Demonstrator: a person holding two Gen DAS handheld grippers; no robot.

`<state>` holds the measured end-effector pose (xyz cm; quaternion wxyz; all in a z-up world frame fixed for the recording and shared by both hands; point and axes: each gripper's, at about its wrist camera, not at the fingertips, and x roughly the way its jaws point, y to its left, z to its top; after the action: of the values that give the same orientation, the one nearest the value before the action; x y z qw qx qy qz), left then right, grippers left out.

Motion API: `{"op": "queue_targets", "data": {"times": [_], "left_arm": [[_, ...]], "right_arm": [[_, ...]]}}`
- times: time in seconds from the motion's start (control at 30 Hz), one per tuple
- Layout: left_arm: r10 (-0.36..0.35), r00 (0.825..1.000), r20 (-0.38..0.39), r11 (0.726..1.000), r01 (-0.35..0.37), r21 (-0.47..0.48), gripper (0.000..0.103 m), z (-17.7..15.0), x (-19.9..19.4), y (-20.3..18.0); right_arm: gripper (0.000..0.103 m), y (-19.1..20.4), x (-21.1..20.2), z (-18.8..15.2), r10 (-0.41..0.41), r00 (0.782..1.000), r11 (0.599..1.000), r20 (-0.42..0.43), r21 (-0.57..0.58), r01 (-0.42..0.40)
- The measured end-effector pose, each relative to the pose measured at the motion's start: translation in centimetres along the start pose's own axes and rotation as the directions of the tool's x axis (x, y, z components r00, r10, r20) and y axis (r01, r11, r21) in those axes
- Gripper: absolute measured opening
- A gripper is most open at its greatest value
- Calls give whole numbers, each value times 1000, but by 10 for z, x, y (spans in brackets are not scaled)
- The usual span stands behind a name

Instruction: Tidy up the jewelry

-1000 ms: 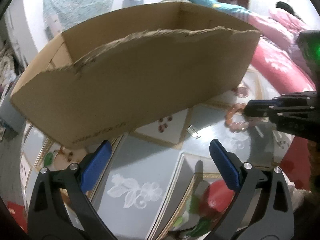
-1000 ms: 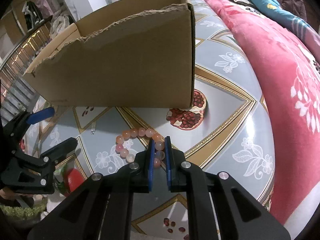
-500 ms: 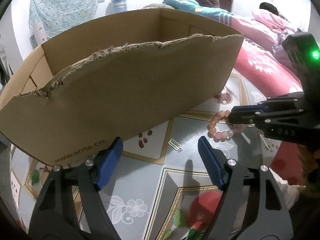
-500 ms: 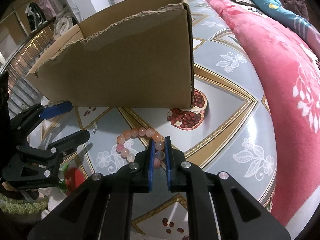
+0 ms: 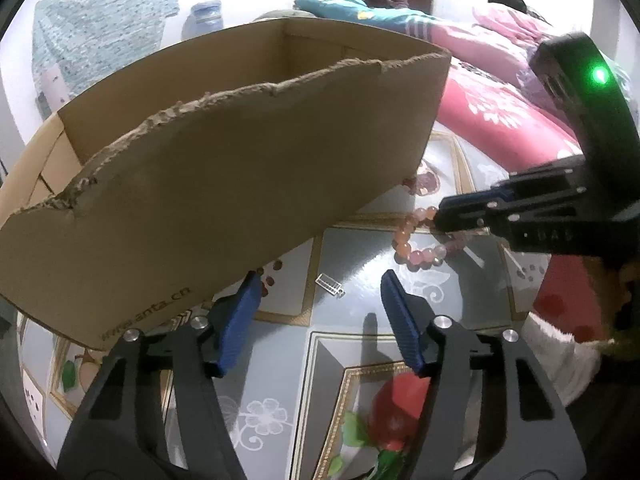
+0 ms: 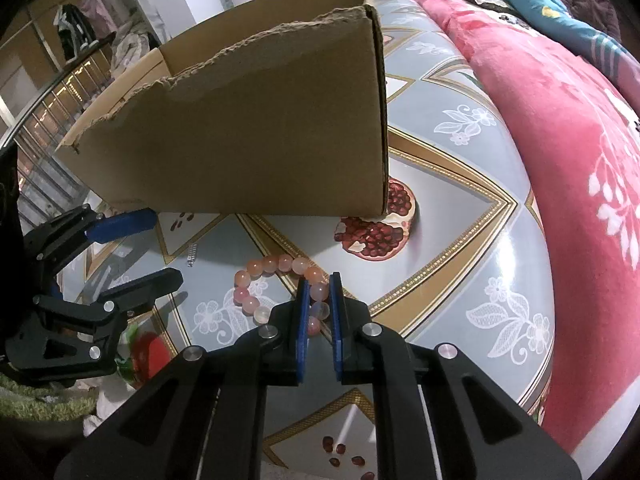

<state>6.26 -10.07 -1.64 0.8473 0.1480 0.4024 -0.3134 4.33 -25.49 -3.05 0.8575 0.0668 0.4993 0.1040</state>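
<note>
right tool (image 6: 319, 312) is clamped on the pink bead bracelet (image 6: 276, 284), which lies on the tabletop (image 6: 460, 208) just in front of the cardboard box (image 6: 256, 132), so nothing looks packed yet. left tool (image 5: 320, 312) has just been closing but is half open and empty around a small silver clasp (image 5: 330, 285), probably next
</note>
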Motion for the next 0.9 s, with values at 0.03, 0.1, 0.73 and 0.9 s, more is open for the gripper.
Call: {"op": "queue_targets", "data": {"times": [0.03, 0.1, 0.73, 0.9], "left_arm": [[-3, 1000, -3, 1000, 3, 6, 55, -1, 1, 0], [-11, 1000, -8, 1000, 11, 16, 51, -1, 3, 0], [-25, 999, -23, 998, 26, 60, 19, 1, 16, 2], [-26, 999, -30, 997, 28, 69, 4, 2, 16, -1]], "right_arm": [[10, 0, 0, 0, 0, 1000, 1000, 0, 1, 0], [10, 0, 0, 0, 1, 1000, 1000, 2, -1, -1], [10, 5, 3, 3, -21, 1000, 1000, 3, -8, 21], [10, 6, 3, 3, -22, 1000, 1000, 4, -8, 22]]}}
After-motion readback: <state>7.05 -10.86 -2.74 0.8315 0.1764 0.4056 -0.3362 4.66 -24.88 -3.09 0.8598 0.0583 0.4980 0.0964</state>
